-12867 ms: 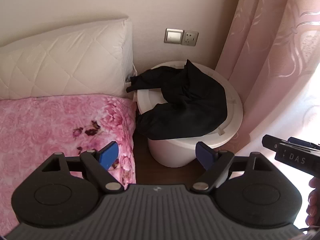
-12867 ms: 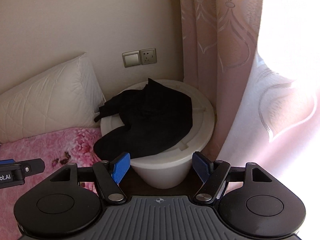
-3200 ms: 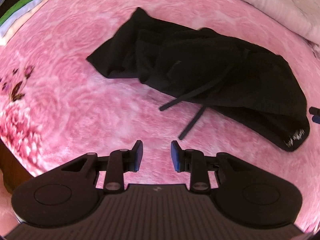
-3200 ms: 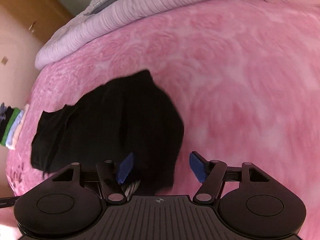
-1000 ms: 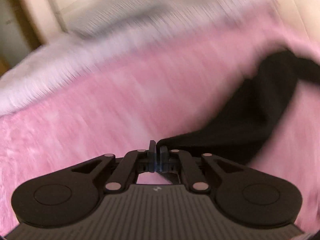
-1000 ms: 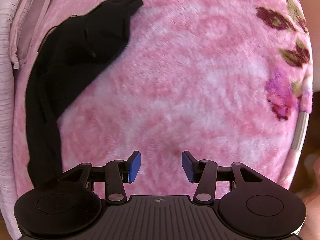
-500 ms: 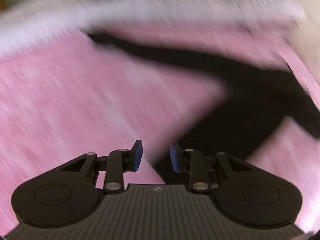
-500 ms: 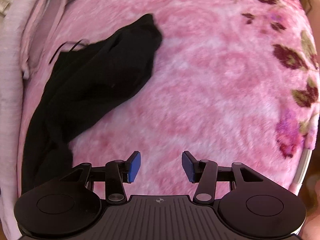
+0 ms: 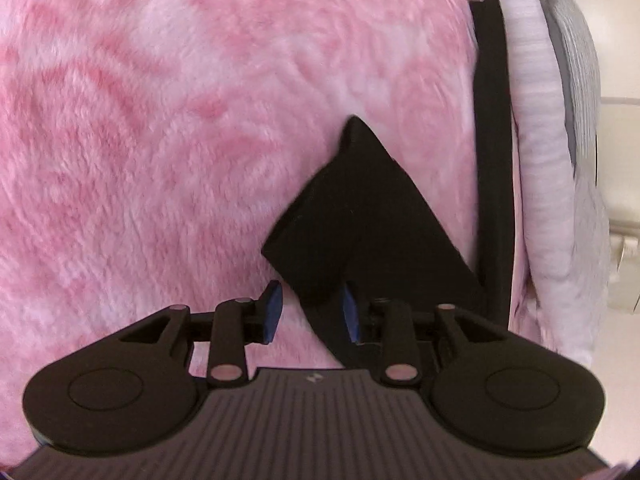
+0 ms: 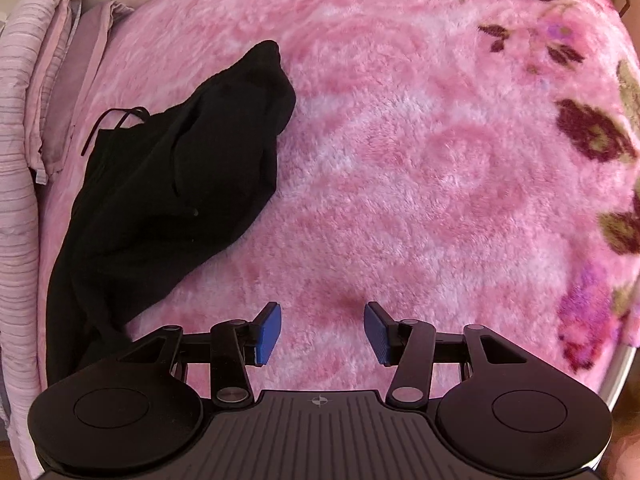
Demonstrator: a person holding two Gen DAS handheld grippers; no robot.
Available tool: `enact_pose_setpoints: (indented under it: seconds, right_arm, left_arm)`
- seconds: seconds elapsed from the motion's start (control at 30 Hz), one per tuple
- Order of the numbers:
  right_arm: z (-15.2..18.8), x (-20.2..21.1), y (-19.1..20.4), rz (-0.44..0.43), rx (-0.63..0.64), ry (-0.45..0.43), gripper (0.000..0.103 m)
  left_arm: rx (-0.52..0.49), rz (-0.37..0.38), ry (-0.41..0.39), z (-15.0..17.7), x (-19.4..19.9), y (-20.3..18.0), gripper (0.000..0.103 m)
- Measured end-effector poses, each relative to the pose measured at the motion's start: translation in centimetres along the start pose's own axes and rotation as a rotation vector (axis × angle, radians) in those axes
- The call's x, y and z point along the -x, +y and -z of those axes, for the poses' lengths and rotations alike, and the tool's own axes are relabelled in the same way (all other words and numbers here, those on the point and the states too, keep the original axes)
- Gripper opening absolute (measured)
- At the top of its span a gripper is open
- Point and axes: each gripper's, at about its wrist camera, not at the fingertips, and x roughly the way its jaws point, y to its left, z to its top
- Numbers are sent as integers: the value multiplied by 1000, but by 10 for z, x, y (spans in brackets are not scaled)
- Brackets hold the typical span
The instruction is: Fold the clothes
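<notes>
Soft, floppy black clothes (image 10: 168, 184) lying on the pink blanket (image 10: 400, 160), best pinched at a corner or hem, with left gripper (image 9: 310, 312) just opened around a corner, right gripper (image 10: 322, 332) open and empty beside them.

Left wrist view: close, angled down along its hand-held gripper (image 9: 310, 312) onto the pink blanket (image 9: 168, 128). Right wrist view: steeper, somewhat farther off. Shared: blanket, black garment (image 10: 168, 184), folded bedding (image 10: 20, 184) at its edge.
</notes>
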Motion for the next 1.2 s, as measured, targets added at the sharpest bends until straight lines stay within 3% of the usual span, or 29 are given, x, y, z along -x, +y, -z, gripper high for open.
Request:
enact_pose_setpoints:
  seconds: [0.1,0.13,0.17,0.3,0.4,0.53,0.6,0.67,0.73,0.83,0.9,1.0,1.1,1.2]
  right_arm:
    - [-6,-1,-4,-35,-10,-24,50]
    - [-9,-1,-5,-53,-18,-37,50]
    - [-12,-1,-8,-76,-33,-55,50]
    - [-25,4,-20,-144,-150,-122,50]
    - [-31,12,-28,-157,-183,-119,50]
    - [-32,29,-35,-128,-132,-108,50]
    - [-32,34,-37,-128,-99,-96,50]
    - [-31,37,-38,-139,-56,-83,50]
    - [-29,37,-37,-141,-9,-72,50]
    - [-28,29,-36,-152,16,-46,50]
    - [-29,22,-37,-171,22,-31,50]
    - [-32,12,-39,-220,11,-20,50]
    - [-36,1,-34,-247,20,-24,50]
    - [-38,-11,-29,-271,42,-19,50]
  left_arm:
    - [48,19,-36,-5,-3,-1,26]
    - [28,17,-50,-7,-2,-4,15]
    - [-19,20,-67,-9,3,-9,2]
    - [-240,42,-160,-17,45,-37,2]
    - [-371,50,-260,-34,112,-54,2]
    - [-566,-65,-431,-74,197,-70,2]
    - [-613,-156,-516,-98,227,-67,2]
    - [-607,-247,-526,-120,229,-53,3]
    - [-569,-325,-464,-139,213,-32,3]
    - [-486,-442,-368,-143,170,10,3]
    - [-464,-487,-355,-134,155,31,4]
    - [-429,-502,-372,-116,158,57,10]
    - [-375,-452,-404,-108,175,68,13]
    - [-311,-396,-427,-103,190,78,23]
